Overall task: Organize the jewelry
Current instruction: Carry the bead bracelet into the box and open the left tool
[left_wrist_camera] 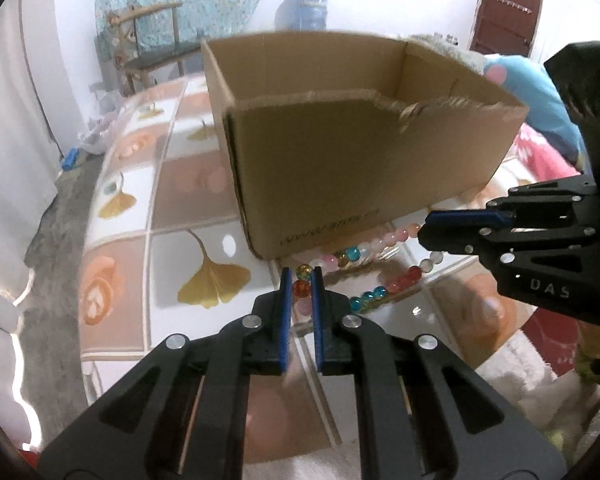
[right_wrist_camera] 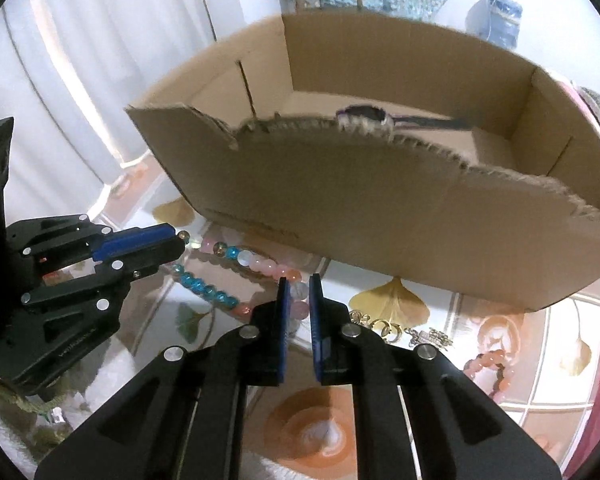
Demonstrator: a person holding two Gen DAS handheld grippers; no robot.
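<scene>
A strand of beads [left_wrist_camera: 353, 254] in pink, white, blue and orange-red lies in front of the open cardboard box [left_wrist_camera: 360, 152], on the glass tabletop. My left gripper [left_wrist_camera: 302, 278] is shut on the strand's left end, with an orange-red bead between its blue pads. My right gripper [left_wrist_camera: 422, 228] comes in from the right and grips the other end. In the right wrist view the same strand [right_wrist_camera: 246, 258] runs from the left gripper [right_wrist_camera: 180, 240] to the right gripper [right_wrist_camera: 298, 282], which is shut on pale beads. The box [right_wrist_camera: 360, 208] stands just behind.
Gold rings and chain pieces [right_wrist_camera: 384, 326], a silver charm [right_wrist_camera: 432, 336] and an orange bead bracelet [right_wrist_camera: 488, 364] lie to the right of the strand. A dark item [right_wrist_camera: 380, 114] lies inside the box. The table [left_wrist_camera: 204, 216] carries a ginkgo-leaf cloth; its left edge drops to the floor.
</scene>
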